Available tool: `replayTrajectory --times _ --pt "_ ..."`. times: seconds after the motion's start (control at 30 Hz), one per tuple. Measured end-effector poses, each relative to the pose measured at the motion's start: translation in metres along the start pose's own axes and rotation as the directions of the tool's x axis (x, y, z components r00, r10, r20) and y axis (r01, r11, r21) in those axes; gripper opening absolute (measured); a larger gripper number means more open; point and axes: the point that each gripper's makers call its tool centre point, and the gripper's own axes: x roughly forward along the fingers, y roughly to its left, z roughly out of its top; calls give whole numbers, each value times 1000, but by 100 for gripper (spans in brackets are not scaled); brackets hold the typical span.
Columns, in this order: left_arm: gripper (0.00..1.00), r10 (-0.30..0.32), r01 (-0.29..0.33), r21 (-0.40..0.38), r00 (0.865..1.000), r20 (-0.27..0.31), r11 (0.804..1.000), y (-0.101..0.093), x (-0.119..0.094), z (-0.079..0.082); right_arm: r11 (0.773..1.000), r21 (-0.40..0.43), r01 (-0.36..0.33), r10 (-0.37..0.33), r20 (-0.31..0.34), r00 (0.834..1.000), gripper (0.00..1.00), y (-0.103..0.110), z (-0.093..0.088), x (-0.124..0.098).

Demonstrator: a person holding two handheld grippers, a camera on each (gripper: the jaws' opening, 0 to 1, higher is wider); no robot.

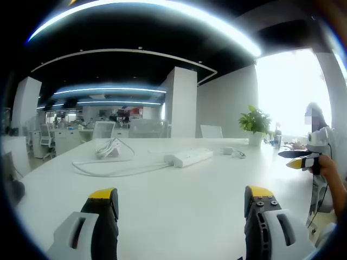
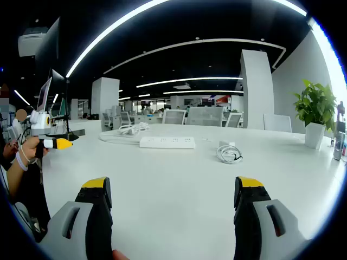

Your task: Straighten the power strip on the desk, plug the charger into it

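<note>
A white power strip [image 1: 188, 157] lies askew on the white desk [image 1: 162, 216], its white cord [image 1: 108, 169] looping off to the left toward a bundled end [image 1: 108, 149]. The strip [image 2: 167, 142] lies crosswise in the right gripper view. A white charger with a coiled cable [image 2: 228, 153] rests to the right of the strip, small in the left gripper view [image 1: 232, 152]. My left gripper [image 1: 181, 201] hovers open above the near desk, nothing between its yellow-tipped jaws. My right gripper [image 2: 172, 193] is open too, well short of the strip. Each gripper appears at the edge of the other's view [image 1: 303, 161] [image 2: 57, 143].
A potted green plant [image 1: 255, 125] [image 2: 316, 111] stands at the desk's far right corner. A bottle [image 2: 339, 142] sits beside it. Office chairs [image 2: 206, 116] line the far edge. A person's hand [image 2: 24, 157] holds the left gripper. Monitors [image 2: 51, 89] stand at the left.
</note>
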Motion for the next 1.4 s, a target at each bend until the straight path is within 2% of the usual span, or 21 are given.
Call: replayTrajectory --times 0.33,0.7,0.97,1.4 --pt "99 19 -19 9 1000 -1 1000 7 0 5 1000 -6 -7 7 -14 1000 94 -3 0 9" --pt "99 -3 3 13 1000 -5 1000 -5 15 3 1000 -24 -1 0 -22 1000 93 -11 0 2" --pt "99 -17 17 8 1000 -10 1000 -5 23 3 999 -31 -5 5 -20 1000 93 -13 -1 2" --pt "99 -59 63 100 997 -46 993 -7 44 26 1000 -11 -22 22 -23 1000 93 -9 -6 11"
